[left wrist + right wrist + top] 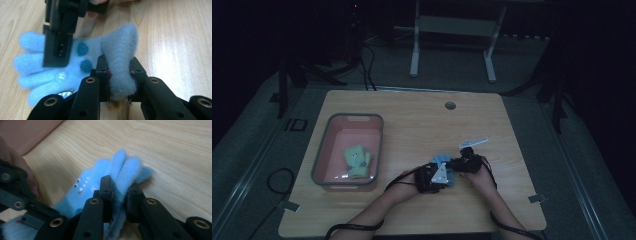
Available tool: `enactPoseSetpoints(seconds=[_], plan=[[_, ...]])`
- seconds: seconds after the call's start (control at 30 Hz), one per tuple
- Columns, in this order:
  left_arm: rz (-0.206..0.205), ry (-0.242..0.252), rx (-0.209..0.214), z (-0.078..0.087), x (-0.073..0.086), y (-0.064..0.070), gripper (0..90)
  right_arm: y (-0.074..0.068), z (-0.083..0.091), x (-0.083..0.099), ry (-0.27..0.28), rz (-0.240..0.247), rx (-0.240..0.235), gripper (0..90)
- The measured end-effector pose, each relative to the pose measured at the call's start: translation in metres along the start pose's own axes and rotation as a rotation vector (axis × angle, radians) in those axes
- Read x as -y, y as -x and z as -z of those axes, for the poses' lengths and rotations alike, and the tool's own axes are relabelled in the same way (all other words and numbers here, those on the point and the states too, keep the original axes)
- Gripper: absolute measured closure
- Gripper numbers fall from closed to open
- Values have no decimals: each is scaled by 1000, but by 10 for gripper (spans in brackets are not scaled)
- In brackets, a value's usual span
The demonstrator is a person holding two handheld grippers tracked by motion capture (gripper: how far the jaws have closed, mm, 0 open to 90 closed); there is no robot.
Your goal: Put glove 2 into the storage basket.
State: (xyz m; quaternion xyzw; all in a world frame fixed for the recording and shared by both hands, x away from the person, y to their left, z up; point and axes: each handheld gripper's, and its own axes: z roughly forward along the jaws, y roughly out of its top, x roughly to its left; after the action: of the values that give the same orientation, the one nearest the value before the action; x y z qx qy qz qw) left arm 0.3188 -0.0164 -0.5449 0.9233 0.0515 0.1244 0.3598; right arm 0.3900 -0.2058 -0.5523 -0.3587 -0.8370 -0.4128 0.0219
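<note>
Both my left tongs [120, 75] and right tongs [119, 195] clamped the blue glove [82, 62] near the worktop's [422, 125] front; next, presumably, a lift leftward into the bin [321, 150].

The tabletop [412, 107] is showing pale wood grain under dim light, with a small round hole [450, 105] near its far edge. A grey-rimmed pink bin [323, 150] is sitting on its left side. A fuzzy blue glove [75, 62] is lying on the wood toward the near edge, right of the bin.
</note>
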Motion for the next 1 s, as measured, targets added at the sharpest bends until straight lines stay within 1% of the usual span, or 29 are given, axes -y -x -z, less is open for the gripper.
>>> enactPoseSetpoints(seconds=[0.03, 0.1, 0.17, 0.2, 0.23, 0.3, 0.43, 0.63, 0.8, 1.0], plan=[[-2, -1, -1, 2, -1, 0, 761, -1, 1, -2, 6, 0, -9, 795], [-5, -4, -2, 6, -2, -1, 761, -5, 3, -6, 10, 14, -10, 797], [-19, -16, -9, 11, -4, -1, 762, -10, 5, -11, 7, 28, -7, 798], [-17, -15, -10, 14, -5, -1, 762, -12, 5, -13, 9, 36, -8, 798], [-24, -21, -12, 17, -7, -1, 762, -14, 6, -15, 14, 39, -15, 798], [-38, -28, -20, 23, -9, 0, 762, -18, 8, -19, 14, 51, -15, 799], [-54, -35, -29, 37, -12, -1, 761, -25, 11, -26, 30, 52, -37, 801], [-67, -52, -46, 57, -15, -4, 761, -36, 14, -40, 50, 67, -49, 800], [-64, -60, -55, 71, -15, -7, 761, -45, 12, -52, 56, 83, -57, 801], [-62, -72, -65, 84, -11, -9, 761, -54, 7, -63, 61, 92, -74, 802]])
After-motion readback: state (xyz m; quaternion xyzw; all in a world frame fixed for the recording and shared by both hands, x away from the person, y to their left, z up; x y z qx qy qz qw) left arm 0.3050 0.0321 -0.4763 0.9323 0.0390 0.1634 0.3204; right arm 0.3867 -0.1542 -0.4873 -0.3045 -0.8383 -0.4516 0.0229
